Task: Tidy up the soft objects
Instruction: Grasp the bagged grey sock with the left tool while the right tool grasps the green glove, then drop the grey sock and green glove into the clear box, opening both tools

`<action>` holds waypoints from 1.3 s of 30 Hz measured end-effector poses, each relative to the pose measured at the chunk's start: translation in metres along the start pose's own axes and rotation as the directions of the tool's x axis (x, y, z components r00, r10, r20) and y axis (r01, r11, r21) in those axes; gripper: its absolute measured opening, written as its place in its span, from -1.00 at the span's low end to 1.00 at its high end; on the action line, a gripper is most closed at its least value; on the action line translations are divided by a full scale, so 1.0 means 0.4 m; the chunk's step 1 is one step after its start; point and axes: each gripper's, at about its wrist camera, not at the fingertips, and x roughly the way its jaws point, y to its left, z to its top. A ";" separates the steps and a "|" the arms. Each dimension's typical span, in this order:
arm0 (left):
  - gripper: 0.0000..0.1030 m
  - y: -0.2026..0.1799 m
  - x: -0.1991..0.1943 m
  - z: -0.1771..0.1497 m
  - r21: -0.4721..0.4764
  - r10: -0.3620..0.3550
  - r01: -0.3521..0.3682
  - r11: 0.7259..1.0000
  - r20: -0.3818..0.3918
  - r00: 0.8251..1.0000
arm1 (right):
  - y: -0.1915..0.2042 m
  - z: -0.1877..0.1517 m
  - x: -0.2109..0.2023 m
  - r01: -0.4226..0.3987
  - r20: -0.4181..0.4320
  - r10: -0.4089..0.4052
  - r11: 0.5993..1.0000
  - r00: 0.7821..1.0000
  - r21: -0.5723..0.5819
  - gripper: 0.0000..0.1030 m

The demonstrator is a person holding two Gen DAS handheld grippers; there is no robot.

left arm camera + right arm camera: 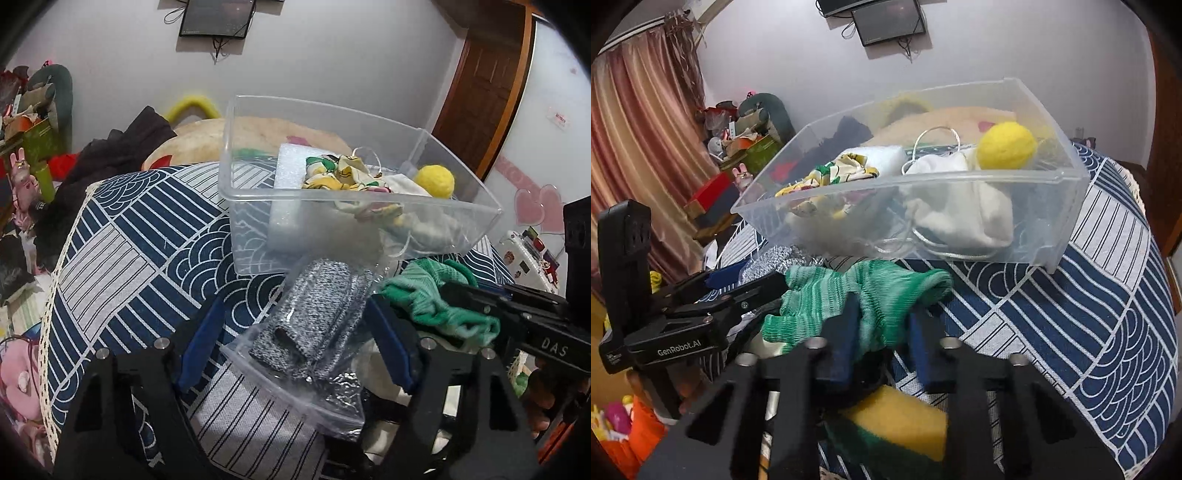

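Two claws: left claw (295, 332) spread around bagged grey cloth (314, 321); right claw (882, 332) clamped on green sock (849, 295)
Ahead: clear bin (1067, 206) holding yellow ball (1006, 146)
Beneath: yellow sponge (905, 421)

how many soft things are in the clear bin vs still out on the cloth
In the bin: 4 (foam block, patterned cloth, white pouch, yellow ball)
Outside: 3 (bagged grey cloth, green sock, sponge)
Total: 7
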 end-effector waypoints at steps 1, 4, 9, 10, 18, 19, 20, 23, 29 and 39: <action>0.52 -0.003 0.001 0.000 0.004 -0.002 0.002 1.000 -0.001 1.000 | -0.001 0.002 -0.002 -0.002 0.005 0.002 1.000 1.000 -0.002 -0.75; 0.34 -0.018 0.016 -0.005 0.020 -0.010 0.011 1.000 -0.027 1.000 | 0.000 0.000 -0.018 0.009 0.029 -0.009 1.000 1.000 -0.003 -0.79; -0.18 -0.038 0.026 -0.007 0.034 -0.029 0.030 0.999 -0.032 0.999 | -0.001 -0.002 -0.063 0.029 0.081 -0.028 1.000 0.996 -0.008 -0.80; -0.29 -0.041 0.025 -0.008 0.038 -0.034 0.035 0.999 -0.031 0.999 | -0.001 -0.003 -0.076 0.035 0.093 -0.033 0.999 0.995 -0.011 -0.80; -0.54 -0.061 -0.038 -0.016 0.083 -0.025 0.023 0.996 0.029 0.999 | -0.013 0.004 -0.146 0.061 0.173 -0.057 0.998 0.983 -0.013 -0.80; -0.55 -0.062 -0.049 -0.017 0.086 -0.027 0.024 0.996 0.038 0.999 | -0.015 0.006 -0.155 0.063 0.183 -0.059 0.998 0.981 -0.013 -0.80; -0.55 -0.063 -0.059 -0.015 0.089 -0.030 0.026 0.996 0.044 0.999 | -0.014 0.008 -0.161 0.065 0.192 -0.062 0.998 0.980 -0.012 -0.80; -0.56 -0.064 -0.098 -0.014 0.105 -0.035 0.027 0.994 0.077 0.996 | -0.007 0.028 -0.174 0.075 0.214 -0.070 0.997 0.974 -0.013 -0.80; -0.56 -0.083 -0.165 0.014 0.125 -0.042 0.022 0.992 0.153 0.987 | 0.010 0.057 -0.202 0.101 0.262 -0.091 0.995 0.961 -0.026 -0.80; -0.56 -0.090 -0.195 0.101 0.116 -0.016 -0.014 0.993 0.260 0.965 | 0.029 0.127 -0.210 0.165 0.340 -0.141 0.986 0.930 -0.040 -0.80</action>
